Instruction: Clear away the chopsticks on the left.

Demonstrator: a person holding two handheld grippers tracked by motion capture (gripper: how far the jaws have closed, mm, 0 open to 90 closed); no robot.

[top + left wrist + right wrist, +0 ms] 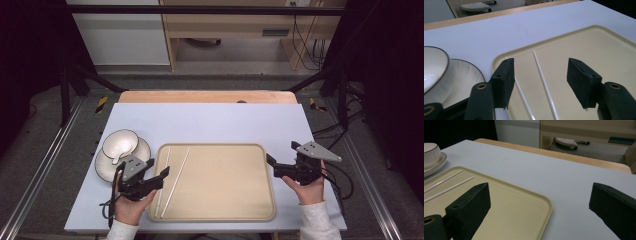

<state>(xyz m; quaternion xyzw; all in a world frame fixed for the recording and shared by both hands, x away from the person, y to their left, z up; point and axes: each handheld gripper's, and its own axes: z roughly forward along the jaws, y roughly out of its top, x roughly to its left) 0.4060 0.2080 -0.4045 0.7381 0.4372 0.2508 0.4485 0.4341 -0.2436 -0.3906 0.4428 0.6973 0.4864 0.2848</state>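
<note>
The left tool hangs with jaws apart and nothing between them, the two chopsticks lying loose just below on the tray; the right tool waits open beside the tray's far edge; best lift straight away now, so neither stick gets nudged crooked.
</note>
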